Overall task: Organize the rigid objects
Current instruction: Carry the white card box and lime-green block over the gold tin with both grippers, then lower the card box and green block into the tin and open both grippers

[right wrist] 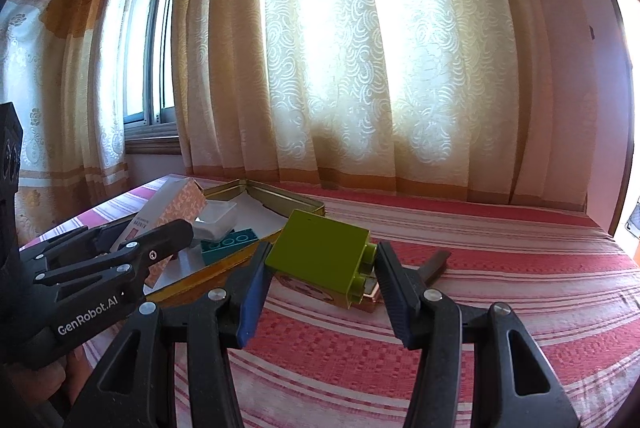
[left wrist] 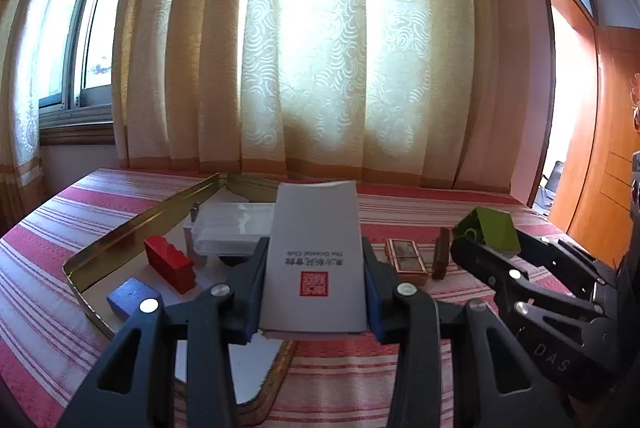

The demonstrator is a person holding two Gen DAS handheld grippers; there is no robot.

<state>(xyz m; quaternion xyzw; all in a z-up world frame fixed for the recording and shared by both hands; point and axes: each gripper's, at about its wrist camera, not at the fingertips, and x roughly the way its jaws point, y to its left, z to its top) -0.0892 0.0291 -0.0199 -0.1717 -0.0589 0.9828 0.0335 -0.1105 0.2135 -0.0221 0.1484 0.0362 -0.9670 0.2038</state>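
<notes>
Curtained window behind striped red tablecloth (right wrist: 500,288), gold tin tray (left wrist: 132,224) holding red block (left wrist: 170,264), left gripper (left wrist: 314,288) clamped on white box (left wrist: 316,260) above tray edge, right gripper (right wrist: 322,268) pinching green block (right wrist: 320,252) over cloth.

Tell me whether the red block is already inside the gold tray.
Yes, the red block lies inside the gold tray, near its left wall.
</notes>
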